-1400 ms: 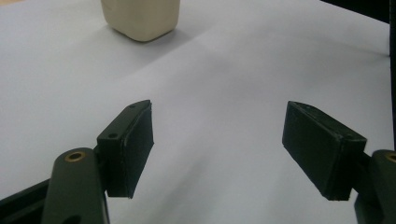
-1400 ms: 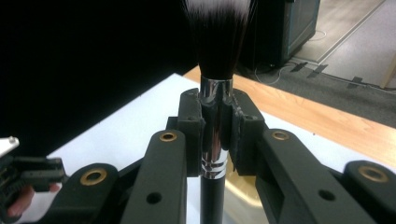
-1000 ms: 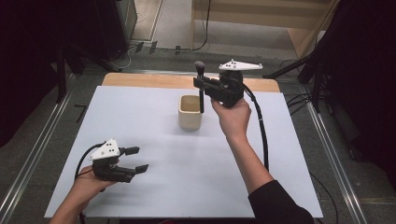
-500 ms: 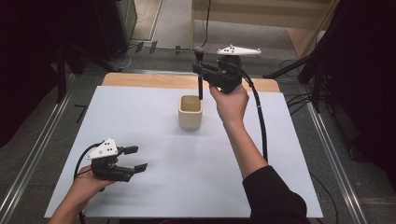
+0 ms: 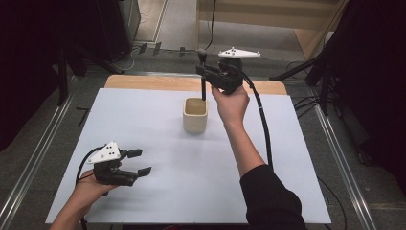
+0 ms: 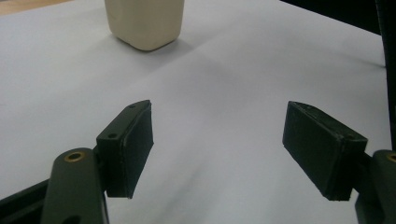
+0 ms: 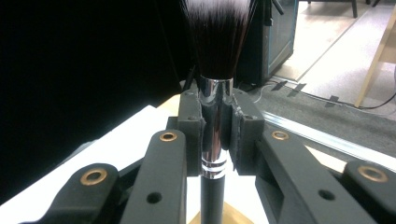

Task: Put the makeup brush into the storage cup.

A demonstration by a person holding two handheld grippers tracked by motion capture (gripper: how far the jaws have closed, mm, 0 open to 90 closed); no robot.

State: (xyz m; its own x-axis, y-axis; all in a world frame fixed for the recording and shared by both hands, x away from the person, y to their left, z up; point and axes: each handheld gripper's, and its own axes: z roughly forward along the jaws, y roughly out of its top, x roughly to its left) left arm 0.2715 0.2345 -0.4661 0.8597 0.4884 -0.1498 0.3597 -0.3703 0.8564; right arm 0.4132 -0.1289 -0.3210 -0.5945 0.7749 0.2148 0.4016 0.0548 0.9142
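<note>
A makeup brush (image 5: 203, 72) with a black handle, silver ferrule (image 7: 214, 126) and dark bristles stands upright above a cream square cup (image 5: 195, 115), its handle end at the cup's mouth. My right gripper (image 5: 207, 73) is shut on the brush just below the bristles, held over the far side of the cup. My left gripper (image 5: 139, 162) hovers low over the white table sheet (image 5: 158, 143) at the near left, open with nothing between its pads (image 6: 128, 147). In the left gripper view the cream cup (image 6: 144, 21) stands ahead at the top.
The wooden table edge (image 5: 143, 82) runs along the far side beyond the white sheet. Metal rails (image 5: 28, 163) flank the table on both sides. A black cable (image 5: 261, 120) trails from my right gripper along the forearm.
My right gripper has lifted the brush higher, drawing it up out of the cup. The left gripper has stayed where it was, open.
</note>
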